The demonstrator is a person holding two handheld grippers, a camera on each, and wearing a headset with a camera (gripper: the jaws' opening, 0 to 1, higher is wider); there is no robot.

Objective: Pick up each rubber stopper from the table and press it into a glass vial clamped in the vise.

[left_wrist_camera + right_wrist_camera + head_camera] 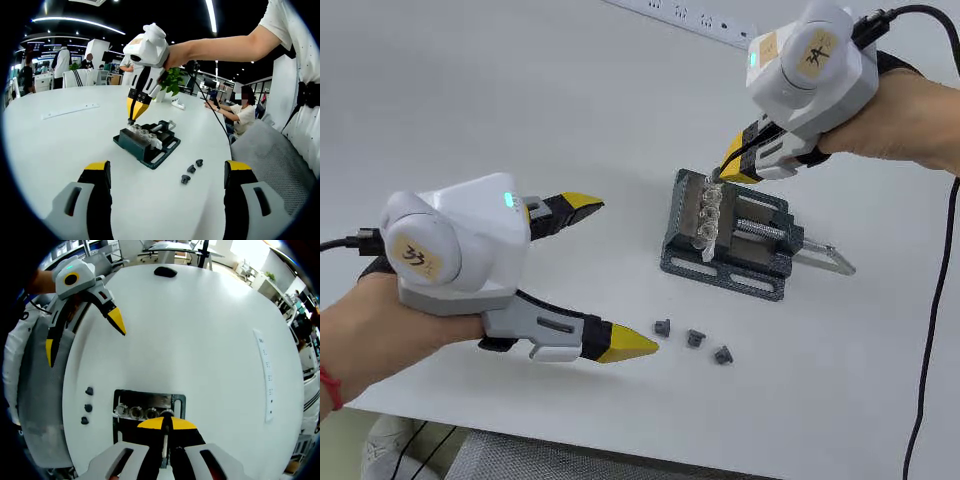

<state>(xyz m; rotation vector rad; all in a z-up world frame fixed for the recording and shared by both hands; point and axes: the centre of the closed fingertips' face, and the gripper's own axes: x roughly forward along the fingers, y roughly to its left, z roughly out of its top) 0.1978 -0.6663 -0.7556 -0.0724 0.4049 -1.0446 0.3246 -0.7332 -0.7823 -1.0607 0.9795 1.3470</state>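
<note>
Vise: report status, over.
Left gripper open, hovering beside three loose stoppers. Right gripper shut, tips at end vial in vise. Nothing in the way.

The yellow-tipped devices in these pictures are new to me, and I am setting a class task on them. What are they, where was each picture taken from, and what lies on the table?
A person holds a gripper in each hand; no robot. One picture comes from a camera on the head, the other two from cameras on the grippers. The left gripper is open and holds nothing. The right gripper is shut, tips at the glass vials clamped in a vise. Three rubber stoppers lie on the white table.
</note>
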